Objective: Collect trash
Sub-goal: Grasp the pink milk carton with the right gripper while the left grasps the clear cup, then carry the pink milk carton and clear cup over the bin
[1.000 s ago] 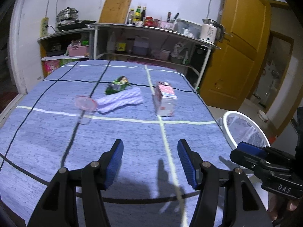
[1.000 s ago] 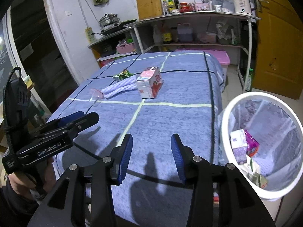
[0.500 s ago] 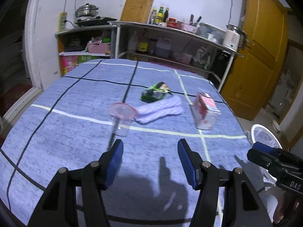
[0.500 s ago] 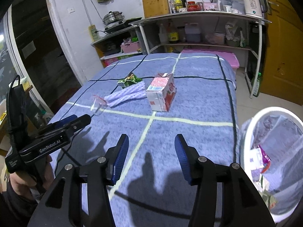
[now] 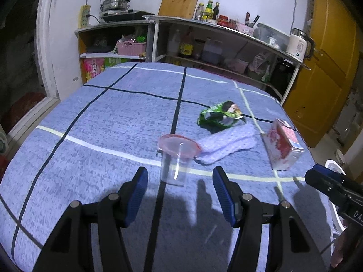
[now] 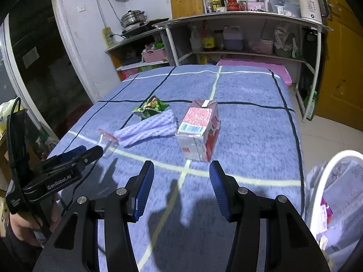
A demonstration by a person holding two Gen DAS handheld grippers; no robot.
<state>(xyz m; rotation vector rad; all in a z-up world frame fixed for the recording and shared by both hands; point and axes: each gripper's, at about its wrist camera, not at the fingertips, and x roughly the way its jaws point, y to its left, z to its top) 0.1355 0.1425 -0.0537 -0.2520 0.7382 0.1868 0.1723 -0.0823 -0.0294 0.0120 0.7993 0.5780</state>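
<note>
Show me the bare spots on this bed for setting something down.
Free: the blanket left of the plastic cup, and the stretch right of the milk carton toward the bin. Crowded: the cup, purple cloth, green wrapper and carton cluster mid-bed.

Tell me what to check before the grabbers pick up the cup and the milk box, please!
1. Left gripper open, nothing between its jaws: ok.
2. Right gripper open and empty: ok.
3. Clear plastic cup straight ahead of the left gripper, upright: ok.
4. Red and white carton straight ahead of the right gripper, upright: ok.
5. Cup free of the purple cloth: cannot tell; from the left wrist view the cup's pink rim overlaps the cloth's end.
6. Trash bin within view beside the table, open, with room left: ok.
</note>
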